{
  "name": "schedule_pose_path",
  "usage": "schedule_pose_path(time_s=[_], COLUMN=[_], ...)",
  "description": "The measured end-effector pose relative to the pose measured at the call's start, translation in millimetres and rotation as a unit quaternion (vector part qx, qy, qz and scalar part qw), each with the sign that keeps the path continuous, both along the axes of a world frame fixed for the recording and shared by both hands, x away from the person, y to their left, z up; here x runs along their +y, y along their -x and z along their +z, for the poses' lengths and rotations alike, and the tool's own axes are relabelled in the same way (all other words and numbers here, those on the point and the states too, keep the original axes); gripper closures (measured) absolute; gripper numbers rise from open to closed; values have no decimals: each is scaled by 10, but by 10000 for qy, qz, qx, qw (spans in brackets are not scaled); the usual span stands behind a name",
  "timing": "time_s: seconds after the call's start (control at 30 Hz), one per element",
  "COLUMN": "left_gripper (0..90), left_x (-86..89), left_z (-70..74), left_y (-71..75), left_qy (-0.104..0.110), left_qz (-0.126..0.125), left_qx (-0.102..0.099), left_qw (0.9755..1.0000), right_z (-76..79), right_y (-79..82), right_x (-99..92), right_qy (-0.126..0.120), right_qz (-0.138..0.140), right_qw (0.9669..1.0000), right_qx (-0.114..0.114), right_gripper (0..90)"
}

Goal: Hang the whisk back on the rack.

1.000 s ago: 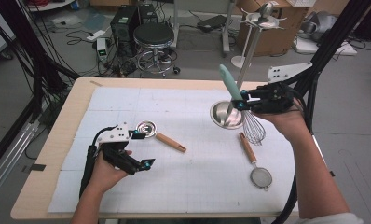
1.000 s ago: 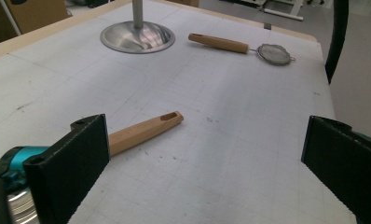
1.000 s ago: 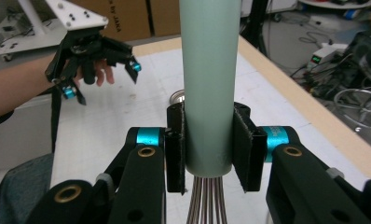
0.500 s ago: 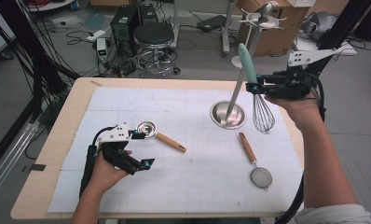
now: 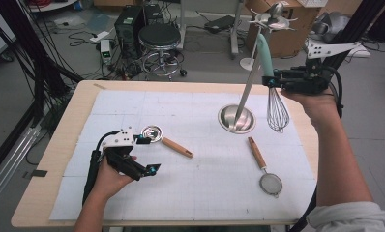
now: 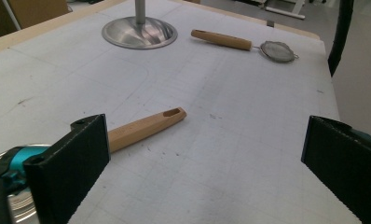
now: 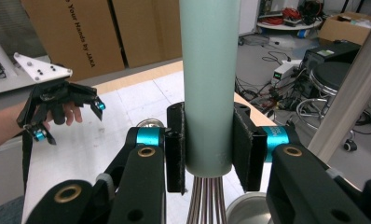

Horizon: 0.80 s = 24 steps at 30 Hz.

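Whisk (image 5: 276, 104) with a pale mint-green handle and a balloon of steel wires, hanging upright above the desk (image 5: 45, 193) near its far right corner, wires downward, clear of the surface. Clamped at the lower end of the handle by the right gripper (image 5: 270, 81), held level out from the right edge; seen close in the right gripper view, handle (image 7: 210, 84) squeezed between the two black pads (image 7: 176, 144), wires (image 7: 207, 200) fanning out just below.

Just beside the whisk, toward the desk's middle: a utensil stand (image 5: 236, 118) with a round steel base and a slanting pole that rises to a hook ring at the top, the pole passing close by the whisk handle. Nearer the front right corner, a small mesh strainer (image 5: 264, 166) with a wooden handle, lying flat, well apart from the whisk. Left of centre, a wooden-handled steel scoop (image 5: 164, 140), bowl toward the left edge.

Left gripper (image 5: 144, 154) resting low near the front left corner, released, jaws wide apart with nothing between them; scoop bowl just beside its far jaw. In the left gripper view, scoop handle (image 6: 146, 127) lying past the left jaw, stand base (image 6: 139, 32) and strainer (image 6: 249, 45) farther off.

White gridded mat (image 5: 181, 203) covering most of the desk.
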<state>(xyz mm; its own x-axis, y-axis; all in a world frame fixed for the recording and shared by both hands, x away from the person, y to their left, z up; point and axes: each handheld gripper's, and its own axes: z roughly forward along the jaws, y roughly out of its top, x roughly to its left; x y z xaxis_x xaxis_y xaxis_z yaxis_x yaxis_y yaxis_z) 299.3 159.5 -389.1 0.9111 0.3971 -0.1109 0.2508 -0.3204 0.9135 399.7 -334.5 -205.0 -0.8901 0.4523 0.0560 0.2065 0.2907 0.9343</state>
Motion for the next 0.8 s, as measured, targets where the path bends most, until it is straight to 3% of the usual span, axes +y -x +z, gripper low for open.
schedule_pose_path(time_s=[0.17,0.33,0.8], left_gripper=[16,16,16], left_x=[-2,-1,16], left_z=[-3,-10,3], left_y=[-5,-14,-6], left_qy=[-3,-6,54], left_qz=[9,-1,-20], left_qx=[-5,8,-14], left_qw=[10000,10000,10000], right_z=[2,34,54], right_y=[-78,-195,-386], right_x=[123,210,358], right_qy=[59,-54,-231], right_qz=[-5,-96,-556], right_qw=[10000,9999,9981], right_qx=[11,47,111], right_gripper=[694,694,694])
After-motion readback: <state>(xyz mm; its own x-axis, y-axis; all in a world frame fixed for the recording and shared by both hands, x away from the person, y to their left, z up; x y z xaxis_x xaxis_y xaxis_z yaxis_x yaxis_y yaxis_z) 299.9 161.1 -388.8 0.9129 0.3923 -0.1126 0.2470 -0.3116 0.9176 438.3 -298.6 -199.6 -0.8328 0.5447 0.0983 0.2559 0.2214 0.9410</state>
